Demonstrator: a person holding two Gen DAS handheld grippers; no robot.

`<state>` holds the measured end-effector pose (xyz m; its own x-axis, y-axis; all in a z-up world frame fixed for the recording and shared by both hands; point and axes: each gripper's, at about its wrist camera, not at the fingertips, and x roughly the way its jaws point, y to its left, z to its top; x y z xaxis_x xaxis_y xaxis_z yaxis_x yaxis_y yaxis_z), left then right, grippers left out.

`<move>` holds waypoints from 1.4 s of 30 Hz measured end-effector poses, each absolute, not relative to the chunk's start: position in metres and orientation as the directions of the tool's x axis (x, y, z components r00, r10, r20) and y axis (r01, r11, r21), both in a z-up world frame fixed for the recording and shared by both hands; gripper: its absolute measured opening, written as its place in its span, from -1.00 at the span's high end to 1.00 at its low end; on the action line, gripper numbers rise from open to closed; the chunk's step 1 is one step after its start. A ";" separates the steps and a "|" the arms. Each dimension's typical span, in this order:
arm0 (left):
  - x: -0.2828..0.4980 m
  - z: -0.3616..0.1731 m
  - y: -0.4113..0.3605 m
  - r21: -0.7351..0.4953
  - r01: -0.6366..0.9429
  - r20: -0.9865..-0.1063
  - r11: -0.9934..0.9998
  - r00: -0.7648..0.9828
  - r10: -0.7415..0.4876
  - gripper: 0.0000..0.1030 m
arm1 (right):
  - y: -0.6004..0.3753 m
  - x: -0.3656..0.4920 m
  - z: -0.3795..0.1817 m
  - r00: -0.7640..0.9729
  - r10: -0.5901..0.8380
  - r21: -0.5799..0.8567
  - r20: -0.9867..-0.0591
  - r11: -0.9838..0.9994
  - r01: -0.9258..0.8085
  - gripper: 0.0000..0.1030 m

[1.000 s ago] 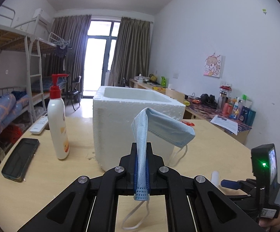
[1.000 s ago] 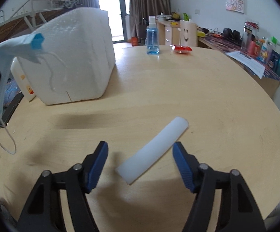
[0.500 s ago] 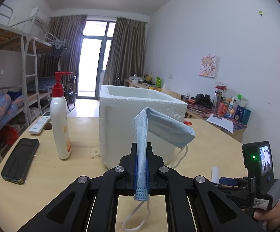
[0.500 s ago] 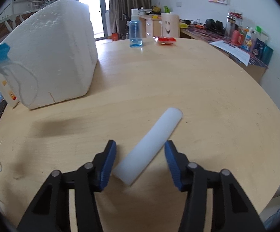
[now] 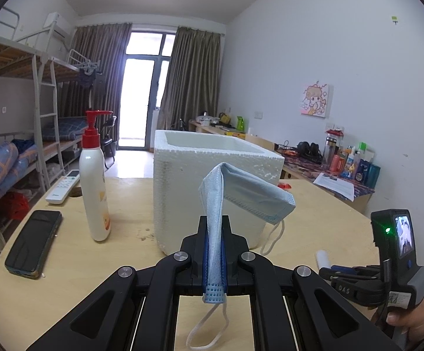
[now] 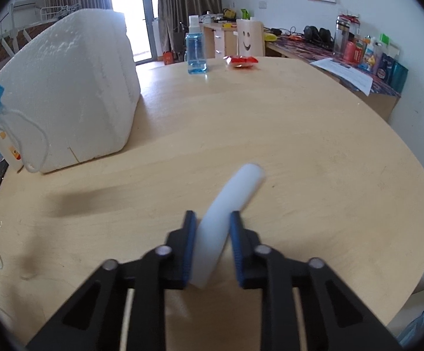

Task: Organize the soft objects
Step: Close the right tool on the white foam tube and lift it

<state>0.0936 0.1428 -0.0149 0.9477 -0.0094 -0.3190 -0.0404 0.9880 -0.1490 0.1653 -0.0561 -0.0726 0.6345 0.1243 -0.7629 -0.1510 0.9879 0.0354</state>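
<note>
Blue face mask (image 5: pixel 235 196), one, hangs pinched in the left claw (image 5: pixel 214 259) before one white foam box (image 5: pixel 212 175). Right claw (image 6: pixel 213 242) pinches one white foam stick (image 6: pixel 229 201) on the bench (image 6: pixel 299 134).

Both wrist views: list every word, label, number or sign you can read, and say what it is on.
"DAS", as far as it can be made out: on the right gripper, seen from the left wrist view.
Smiley face, a drawing and not text: on the pale box behind the table.
Lotion bottle label: too blurred to read.
Sticker on the right gripper's handle: too small.
Printed paper and desk bottles: unreadable.
</note>
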 end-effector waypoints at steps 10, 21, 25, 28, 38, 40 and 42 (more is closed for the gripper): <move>0.089 -0.008 0.140 -0.135 -0.046 -0.307 0.990 0.952 0.003 0.87 | -0.058 0.160 -0.063 0.650 0.168 0.060 -0.742 0.981 -0.185 0.80; 0.088 -0.005 0.138 -0.132 -0.050 -0.305 0.990 0.952 0.008 0.87 | -0.064 0.156 -0.054 0.668 0.190 0.065 -0.719 0.976 -0.207 0.82; 0.088 -0.005 0.138 -0.128 -0.049 -0.306 0.990 0.952 0.008 0.87 | -0.066 0.156 -0.056 0.658 0.201 0.072 -0.725 0.973 -0.217 0.81; 0.089 -0.005 0.138 -0.126 -0.054 -0.309 0.991 0.951 0.012 0.87 | -0.066 0.159 -0.065 0.633 0.192 0.060 -0.750 0.973 -0.223 0.81; 0.093 -0.006 0.135 -0.130 -0.060 -0.322 0.990 0.947 0.015 0.87 | -0.062 0.155 -0.067 0.644 0.172 -0.014 -0.745 0.962 -0.272 0.77; 0.095 -0.007 0.134 -0.132 -0.063 -0.327 0.989 0.945 0.017 0.87 | -0.061 0.155 -0.068 0.641 0.172 -0.020 -0.748 0.960 -0.281 0.76; 0.096 -0.007 0.132 -0.130 -0.062 -0.329 0.990 0.944 0.016 0.87 | -0.061 0.157 -0.071 0.642 0.150 -0.047 -0.752 0.959 -0.280 0.74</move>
